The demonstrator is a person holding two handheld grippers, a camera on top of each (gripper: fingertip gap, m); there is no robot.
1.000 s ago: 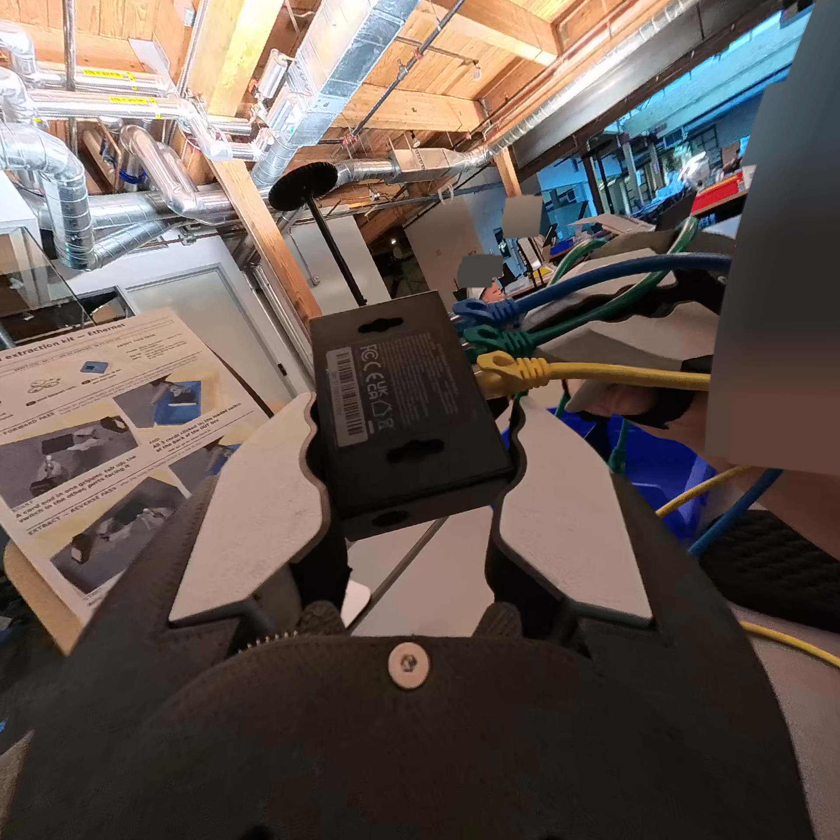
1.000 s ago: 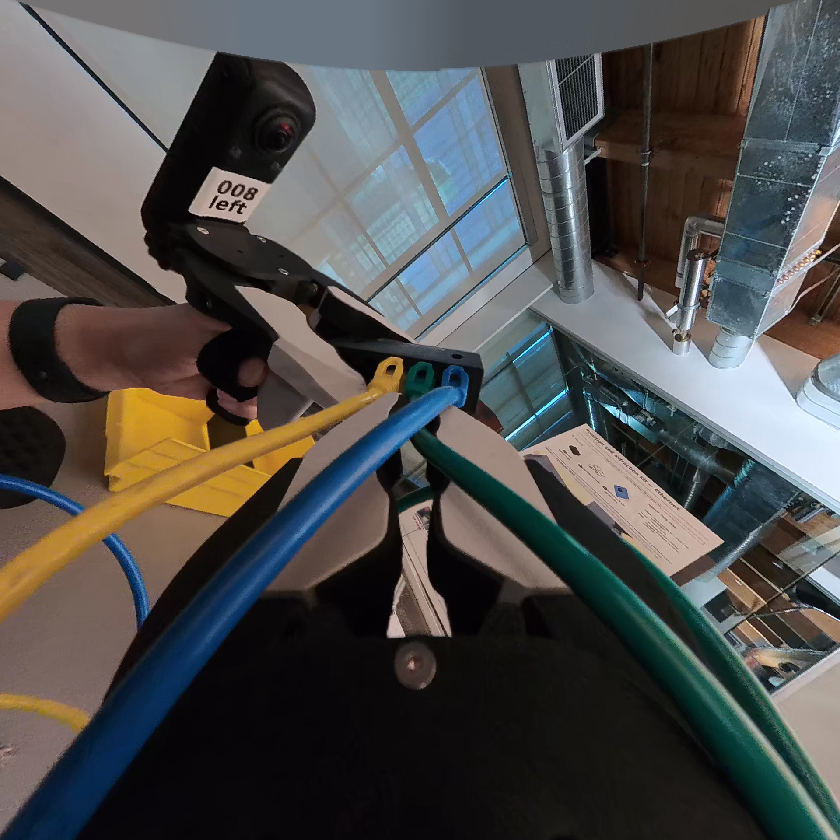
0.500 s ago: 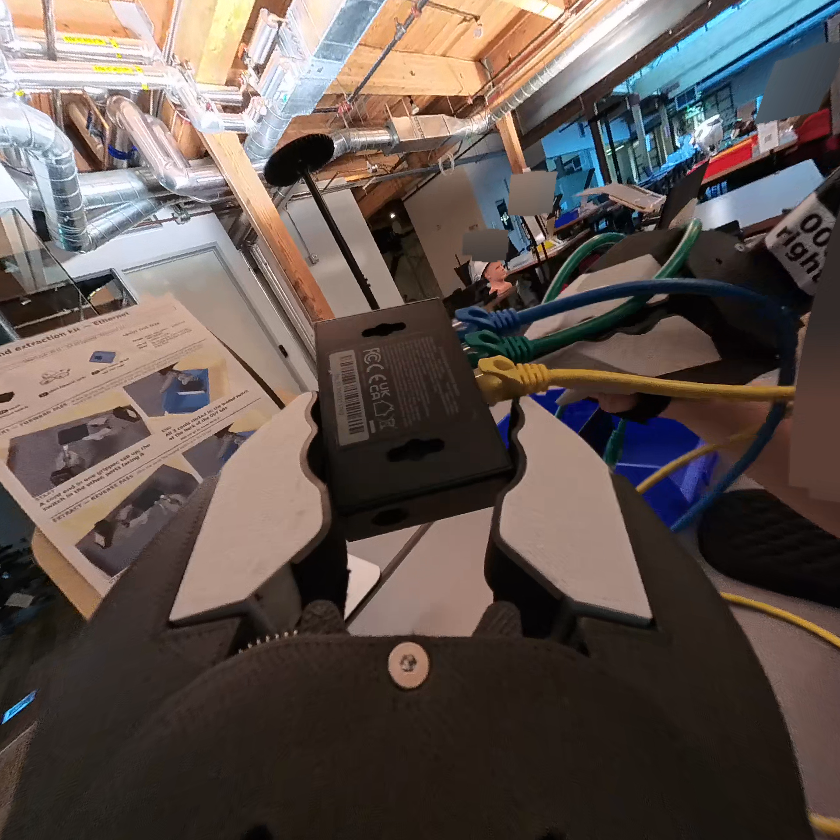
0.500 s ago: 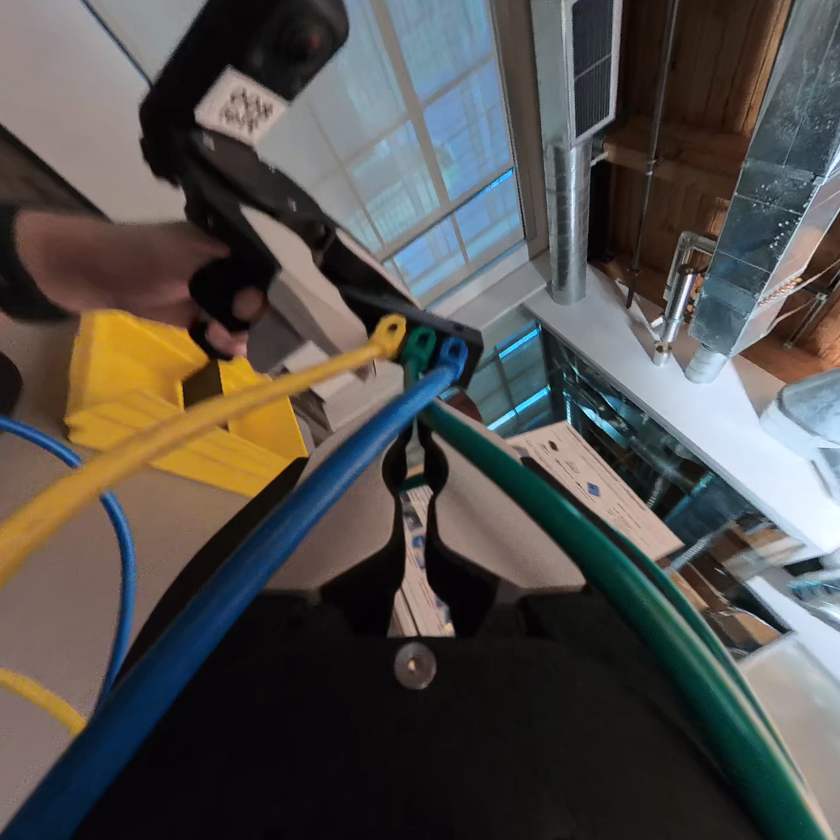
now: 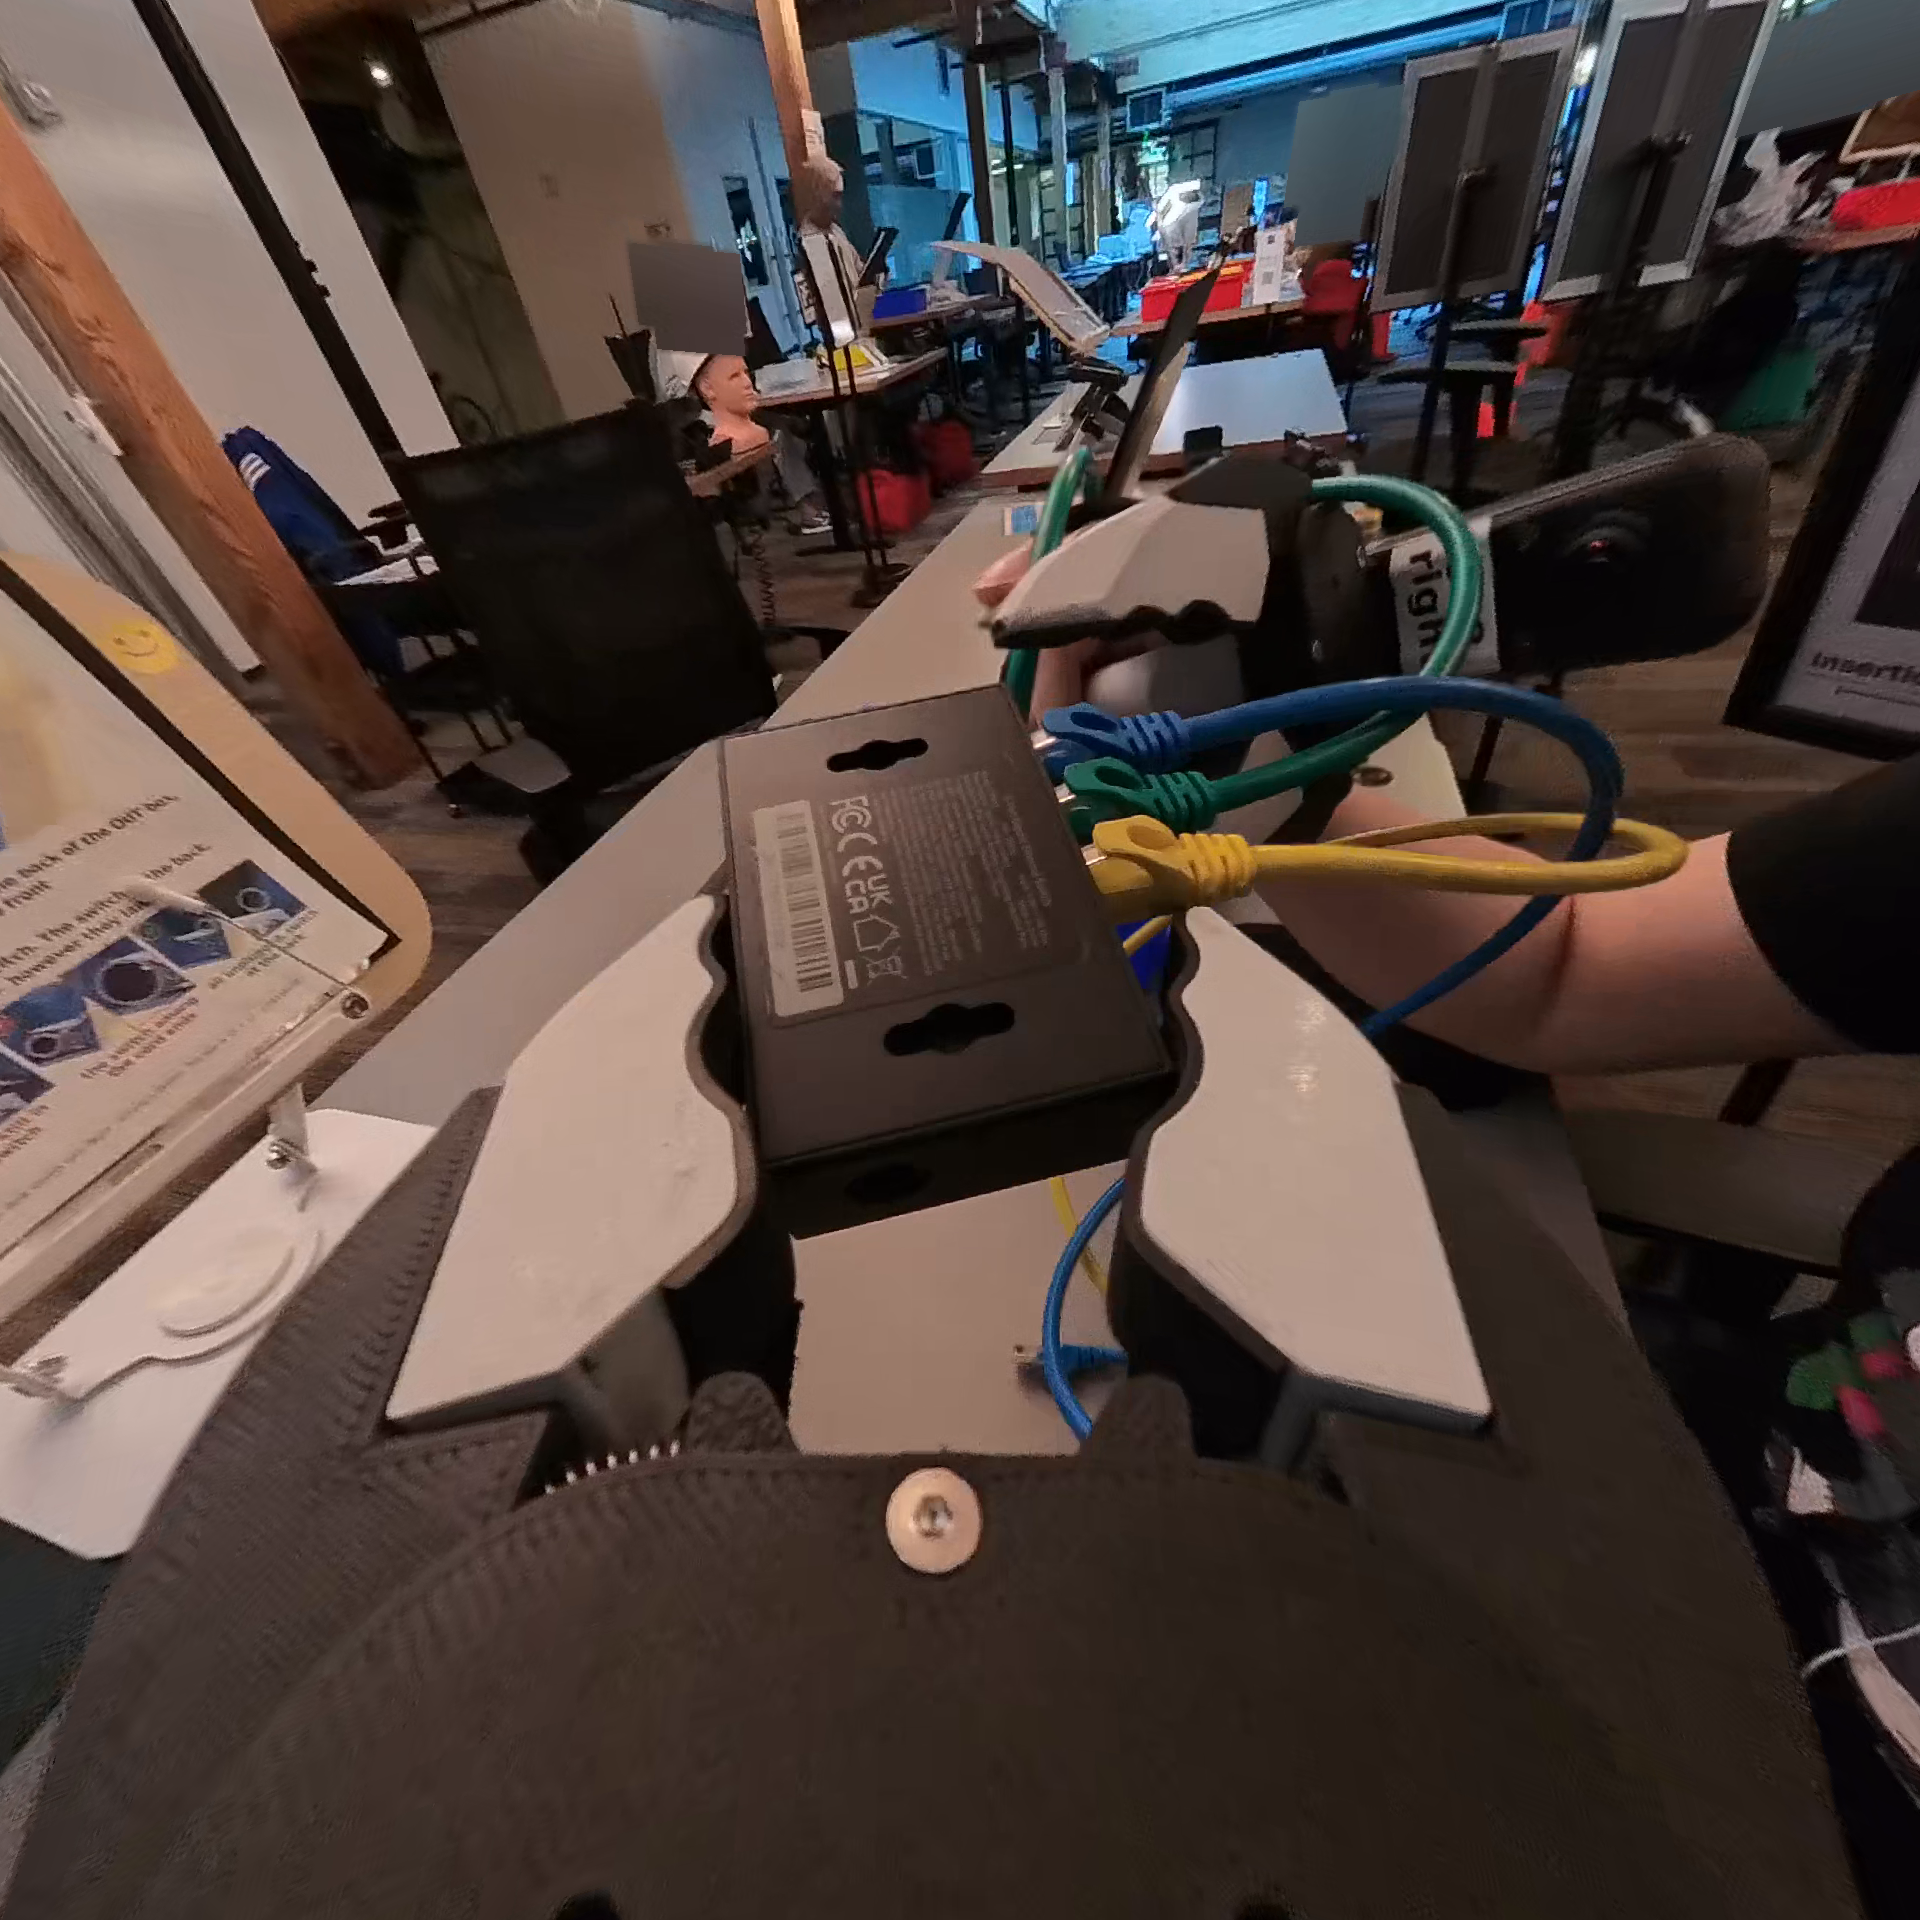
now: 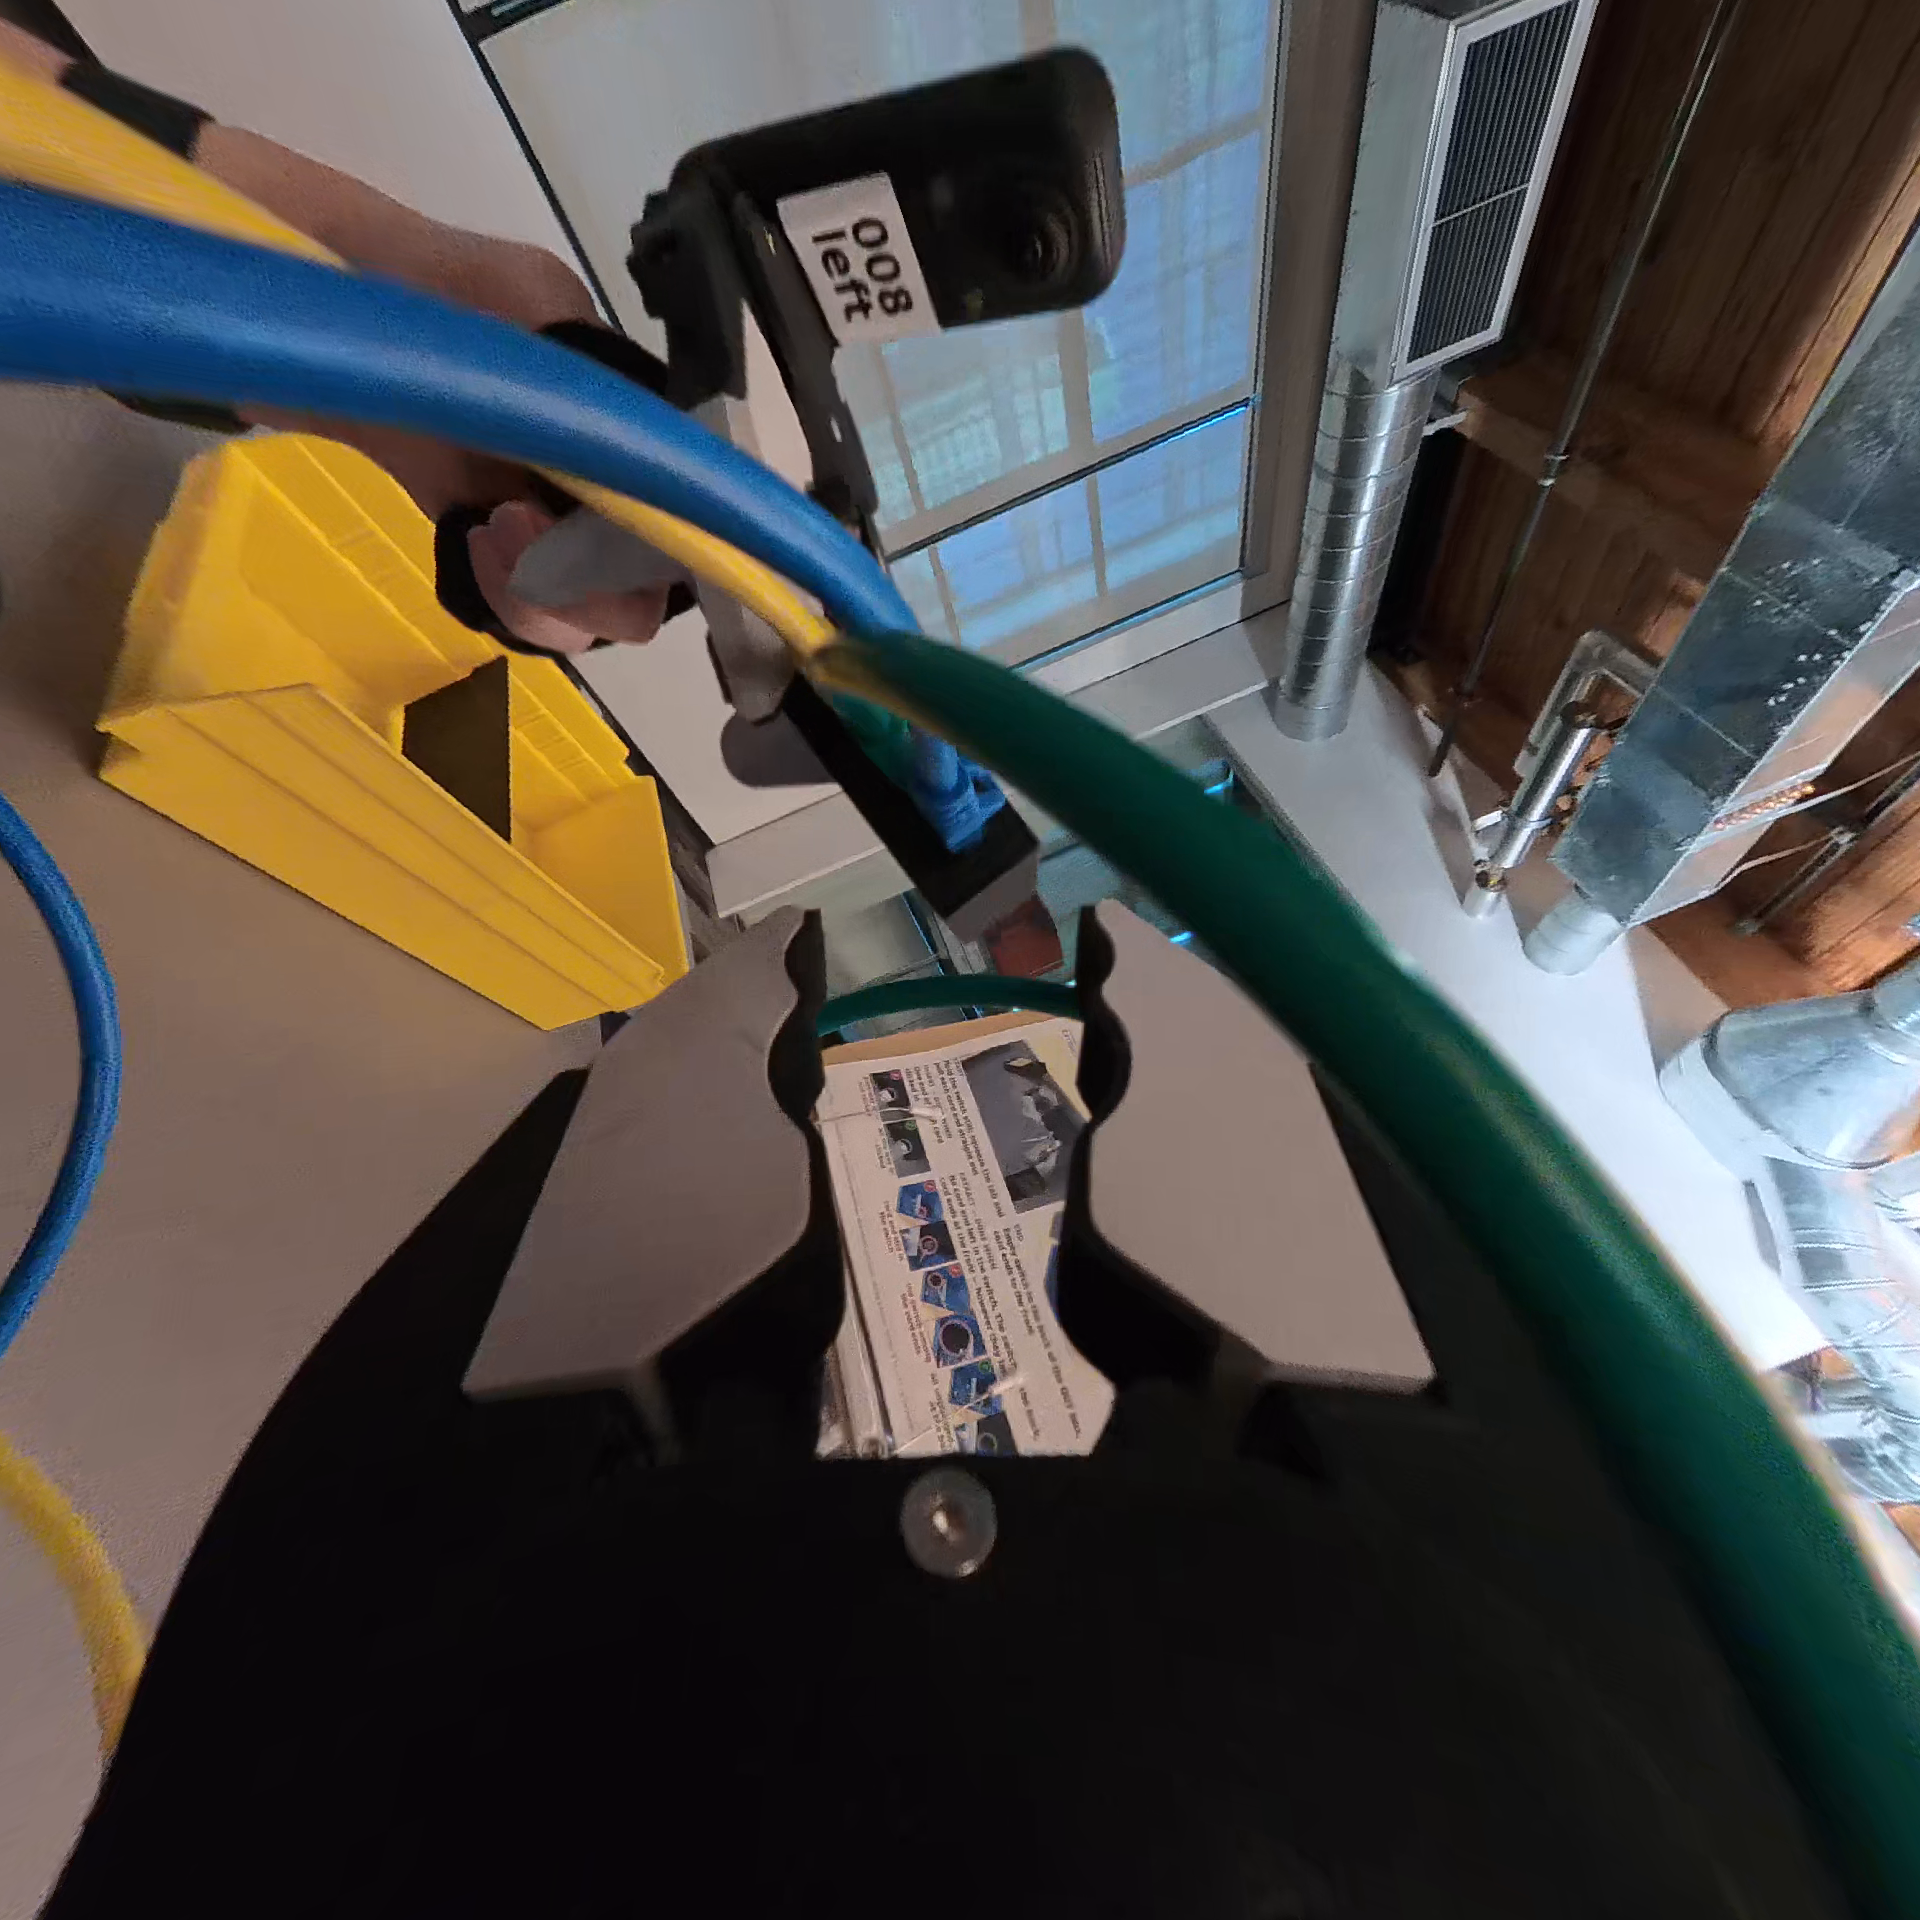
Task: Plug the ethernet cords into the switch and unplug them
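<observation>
Black flat plastic switch [image 5: 925, 940] clamped in left hand-held gripper [image 5: 940, 1049]; blue, green, yellow cords plugged at 3 o'clock. Right hand-held gripper [image 6: 940, 997] just opened, empty, backed off: plugging looks done.

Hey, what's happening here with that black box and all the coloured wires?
A person is working with two hand-held grippers. The left gripper is clamped on a small black network switch, held up above the grey table with its underside facing the camera. A blue cord, a green cord and a yellow cord are all plugged into one side of it. The right gripper is open and holds nothing, though the cords loop around it.
</observation>
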